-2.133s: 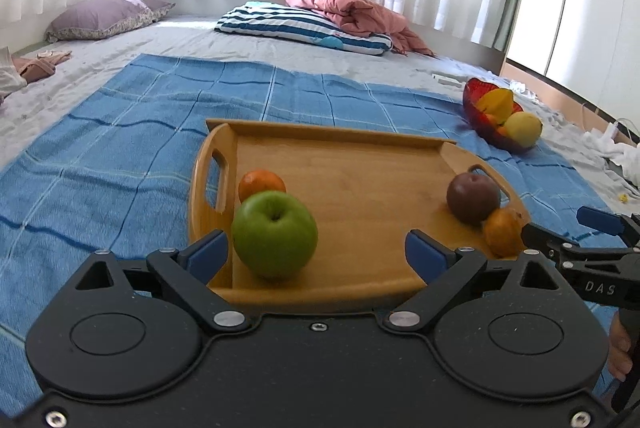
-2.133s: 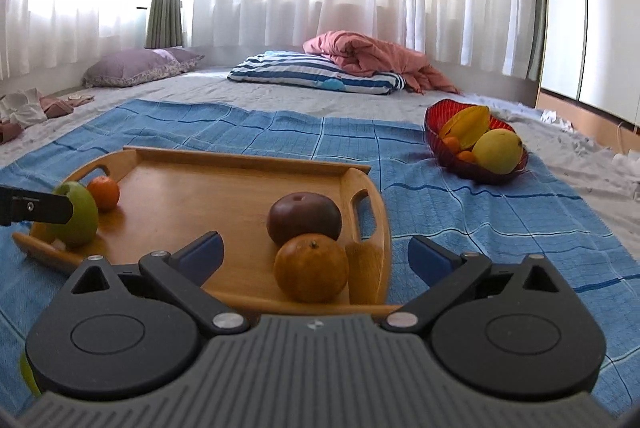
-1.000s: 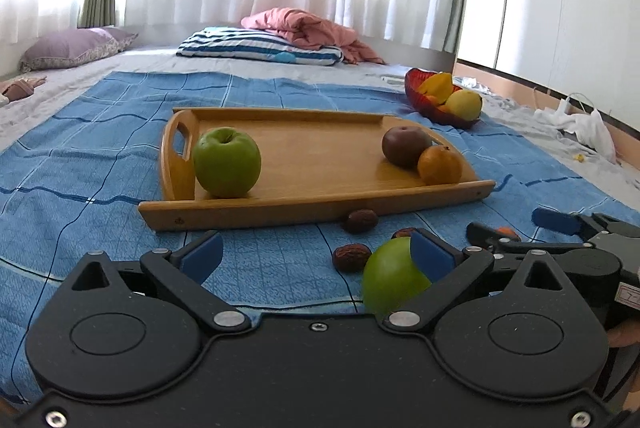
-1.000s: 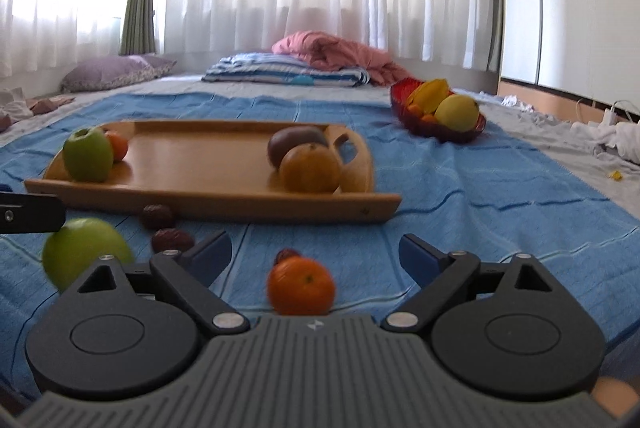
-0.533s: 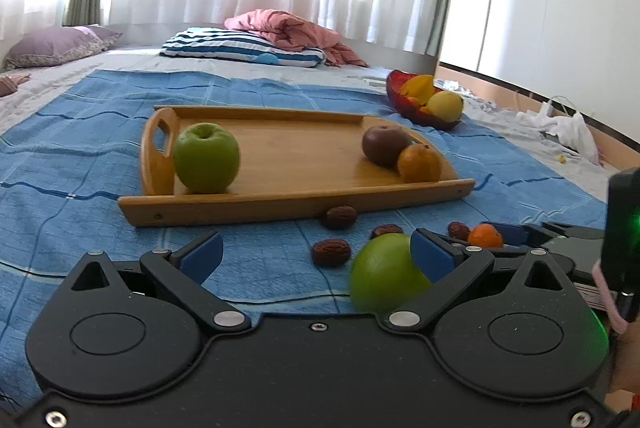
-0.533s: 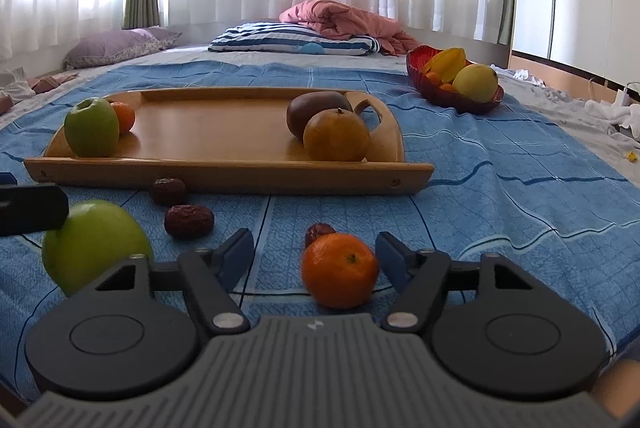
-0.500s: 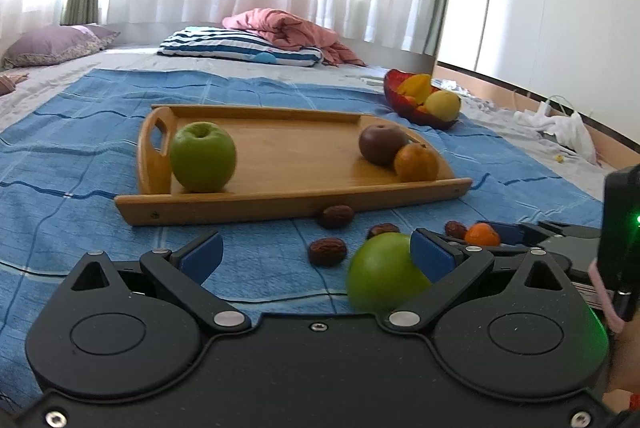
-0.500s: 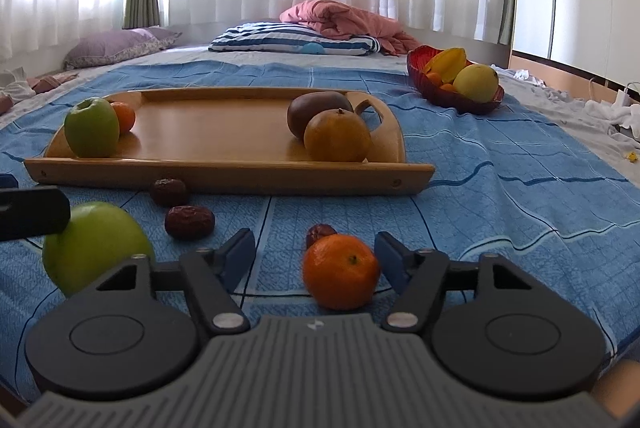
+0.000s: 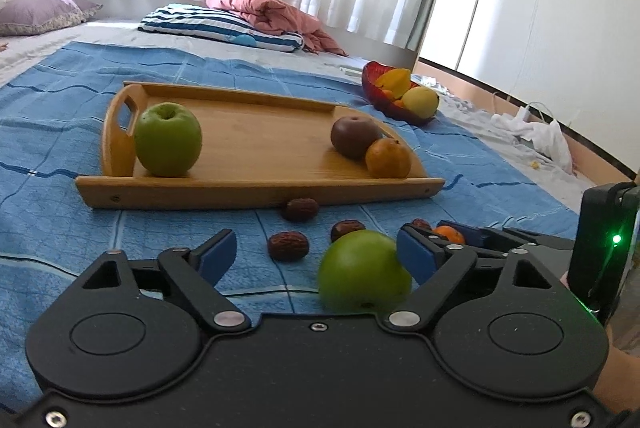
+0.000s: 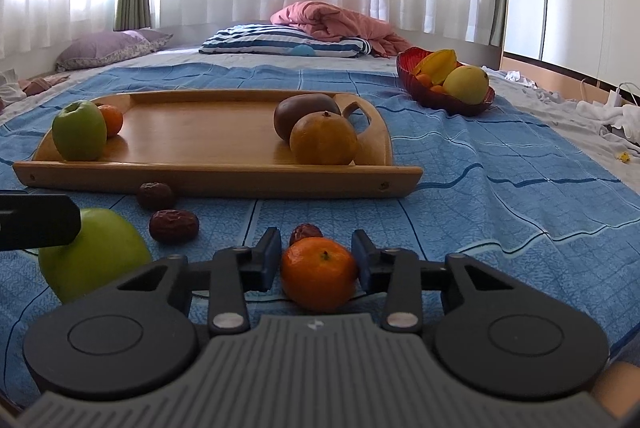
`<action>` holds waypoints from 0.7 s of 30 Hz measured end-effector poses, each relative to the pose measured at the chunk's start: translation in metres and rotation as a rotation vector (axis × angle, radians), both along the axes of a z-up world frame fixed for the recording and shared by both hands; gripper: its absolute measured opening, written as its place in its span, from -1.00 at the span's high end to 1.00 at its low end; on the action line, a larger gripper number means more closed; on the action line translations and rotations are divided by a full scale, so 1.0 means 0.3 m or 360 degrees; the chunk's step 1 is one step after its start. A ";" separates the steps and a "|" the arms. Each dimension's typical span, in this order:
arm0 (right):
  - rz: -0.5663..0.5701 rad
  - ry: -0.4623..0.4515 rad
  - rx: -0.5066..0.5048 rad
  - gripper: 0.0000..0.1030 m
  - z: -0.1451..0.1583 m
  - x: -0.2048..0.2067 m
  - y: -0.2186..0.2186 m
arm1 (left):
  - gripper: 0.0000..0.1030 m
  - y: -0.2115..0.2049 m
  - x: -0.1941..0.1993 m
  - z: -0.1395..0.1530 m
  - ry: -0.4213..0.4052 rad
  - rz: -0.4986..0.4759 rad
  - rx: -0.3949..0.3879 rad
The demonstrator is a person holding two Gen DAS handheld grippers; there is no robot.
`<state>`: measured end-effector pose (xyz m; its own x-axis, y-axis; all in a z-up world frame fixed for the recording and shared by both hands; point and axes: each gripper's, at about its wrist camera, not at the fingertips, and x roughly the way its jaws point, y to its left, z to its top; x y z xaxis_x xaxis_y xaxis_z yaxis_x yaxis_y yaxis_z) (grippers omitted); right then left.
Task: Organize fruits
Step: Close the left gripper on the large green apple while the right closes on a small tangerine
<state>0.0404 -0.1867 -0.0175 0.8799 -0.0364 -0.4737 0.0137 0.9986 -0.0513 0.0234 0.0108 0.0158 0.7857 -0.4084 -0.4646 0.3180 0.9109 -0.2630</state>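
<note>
A green apple (image 9: 364,270) lies on the blue blanket between the jaws of my left gripper (image 9: 316,252), close against the right pad. The left pad stands well clear of it, and the jaws are closing. My right gripper (image 10: 316,260) is closing on a small mandarin (image 10: 319,278), with its pads at both sides of the fruit. Ahead sits a wooden tray (image 10: 216,176). It holds another green apple (image 10: 79,136), a small mandarin (image 10: 111,120), a brown fruit (image 10: 304,114) and an orange (image 10: 323,138).
Three dried dates (image 10: 174,226) lie on the blanket (image 10: 500,196) between the tray and the grippers. A red bowl (image 10: 440,100) of fruit stands at the far right. Pillows and a pink quilt (image 10: 332,18) lie by the curtains, and white clothes at the right edge.
The right jaws have narrowed from wide open onto the mandarin. The left jaws have come in a little around the green apple. Both grippers stay low in front of the tray.
</note>
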 end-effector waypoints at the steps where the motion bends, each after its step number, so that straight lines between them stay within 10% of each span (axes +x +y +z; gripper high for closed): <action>1: 0.0000 0.0000 0.0002 0.16 0.000 0.001 -0.001 | -0.60 -0.002 0.003 -0.001 0.0011 -0.0010 -0.0012; 21: 0.0013 -0.0032 0.0069 0.19 0.006 -0.045 -0.038 | -0.38 -0.096 0.007 -0.004 0.0101 -0.0069 -0.0036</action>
<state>0.0270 -0.1982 -0.0156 0.8895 -0.0088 -0.4568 0.0060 1.0000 -0.0076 0.0255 -0.0180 0.0145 0.7365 -0.4523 -0.5030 0.3388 0.8902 -0.3044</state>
